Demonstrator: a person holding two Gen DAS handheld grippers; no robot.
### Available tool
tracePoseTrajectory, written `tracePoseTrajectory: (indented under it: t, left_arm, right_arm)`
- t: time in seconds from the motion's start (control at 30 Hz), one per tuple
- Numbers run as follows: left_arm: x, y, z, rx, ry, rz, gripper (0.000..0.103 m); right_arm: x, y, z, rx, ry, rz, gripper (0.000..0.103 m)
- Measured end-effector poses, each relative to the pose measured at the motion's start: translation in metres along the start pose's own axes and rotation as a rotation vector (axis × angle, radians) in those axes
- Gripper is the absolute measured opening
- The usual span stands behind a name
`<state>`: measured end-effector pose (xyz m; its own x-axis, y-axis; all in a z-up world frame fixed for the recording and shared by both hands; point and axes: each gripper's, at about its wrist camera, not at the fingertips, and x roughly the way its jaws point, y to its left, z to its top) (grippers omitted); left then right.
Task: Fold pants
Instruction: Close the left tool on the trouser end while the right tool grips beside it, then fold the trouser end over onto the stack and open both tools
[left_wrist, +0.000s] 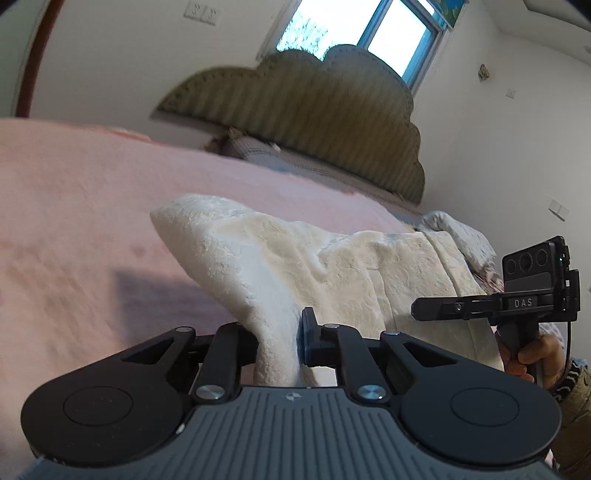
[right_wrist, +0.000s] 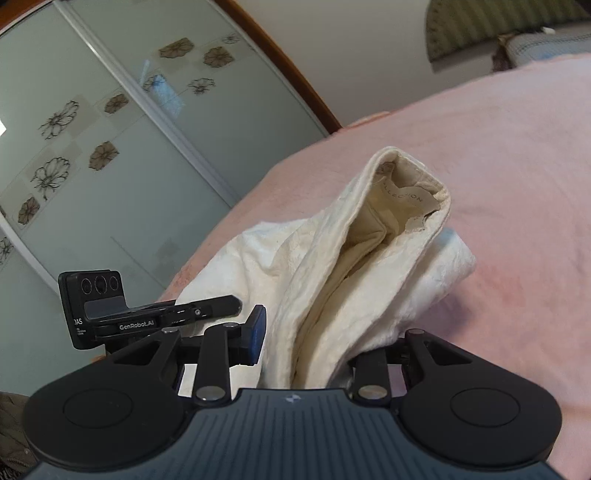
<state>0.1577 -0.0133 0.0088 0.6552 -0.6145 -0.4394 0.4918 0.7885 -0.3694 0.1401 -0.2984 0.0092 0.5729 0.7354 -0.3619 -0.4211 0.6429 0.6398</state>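
Left wrist view: left hand-held gripper pinching a fold of the cream pants, raised off the pink bed; right hand-held gripper at far right, gripped by a hand.

Right wrist view: right hand-held gripper clamped on the bunched waistband of the pants above the bed; left hand-held gripper at left, near the wardrobe doors.

home bedroom: bed, headboard, wardrobe.

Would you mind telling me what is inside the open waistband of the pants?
Inside the pants a cream lining and a printed label show; deeper down, folds hide the rest.
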Motion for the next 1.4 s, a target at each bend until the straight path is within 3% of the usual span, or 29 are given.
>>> tracePoseTrajectory:
  t: [0.13, 0.27, 0.3, 0.37, 0.4, 0.47, 0.57, 0.67, 0.77, 0.83, 0.93, 0.97, 1.03, 1.13, 1.17, 1.27, 1.33, 1.4]
  left_arm:
    - [0.001, 0.018, 0.031, 0.019, -0.019, 0.064, 0.014]
    - [0.03, 0.043, 0.045, 0.025, 0.03, 0.146, 0.015]
    - [0.04, 0.05, 0.044, 0.012, 0.062, 0.164, 0.017]
    - [0.053, 0.068, 0.038, -0.024, 0.114, 0.212, 0.025]
    - [0.055, 0.074, 0.035, -0.038, 0.119, 0.221, 0.03]
    - [0.05, 0.081, 0.033, -0.076, 0.109, 0.213, 0.044]
    - [0.029, 0.085, 0.031, -0.089, 0.073, 0.268, 0.048]
    - [0.001, 0.081, 0.027, -0.106, 0.047, 0.321, 0.056]
    - [-0.024, 0.07, 0.016, -0.144, 0.055, 0.27, 0.061]
    - [-0.028, 0.064, 0.005, -0.172, 0.091, 0.22, 0.07]
    - [-0.011, 0.062, -0.012, -0.177, 0.186, 0.21, 0.072]
    - [-0.01, 0.061, -0.014, -0.164, 0.172, 0.225, 0.073]
    - [-0.015, 0.051, -0.012, -0.134, 0.157, 0.283, 0.069]
    - [-0.039, 0.022, -0.014, -0.024, 0.067, 0.382, 0.066]
    - [-0.046, 0.014, -0.017, 0.002, 0.047, 0.407, 0.067]
    - [-0.061, -0.01, -0.027, 0.035, 0.023, 0.418, 0.077]
    - [-0.064, -0.024, -0.033, 0.03, 0.017, 0.416, 0.089]
    - [-0.066, -0.035, -0.041, 0.034, 0.013, 0.402, 0.093]
  right_arm:
    - [0.029, -0.003, 0.033, -0.013, -0.049, 0.034, 0.032]
    - [0.078, -0.033, 0.058, 0.058, -0.05, -0.029, 0.033]
    - [0.09, -0.041, 0.06, 0.072, -0.033, -0.061, 0.033]
    - [0.116, -0.054, 0.057, 0.103, 0.015, -0.168, 0.048]
    - [0.125, -0.06, 0.054, 0.122, 0.038, -0.229, 0.05]
    - [0.124, -0.068, 0.046, 0.157, 0.019, -0.223, 0.051]
    - [0.104, -0.066, 0.036, 0.169, -0.009, -0.236, 0.062]
    - [0.074, -0.049, 0.024, 0.098, -0.046, -0.366, 0.064]
    - [0.046, -0.011, 0.01, 0.012, -0.154, -0.47, 0.065]
    - [0.04, 0.016, 0.001, -0.06, -0.183, -0.403, 0.065]
    - [0.053, 0.037, -0.013, -0.102, -0.115, -0.256, 0.068]
    - [0.066, 0.039, -0.017, -0.116, -0.069, -0.257, 0.07]
    - [0.086, 0.038, -0.024, -0.15, -0.017, -0.354, 0.069]
    - [0.088, 0.054, -0.03, -0.153, -0.05, -0.441, 0.07]
    - [0.084, 0.063, -0.032, -0.153, -0.071, -0.455, 0.077]
    - [0.071, 0.083, -0.05, -0.144, -0.13, -0.463, 0.096]
    - [0.069, 0.095, -0.064, -0.14, -0.136, -0.468, 0.096]
    - [0.067, 0.104, -0.079, -0.145, -0.123, -0.486, 0.096]
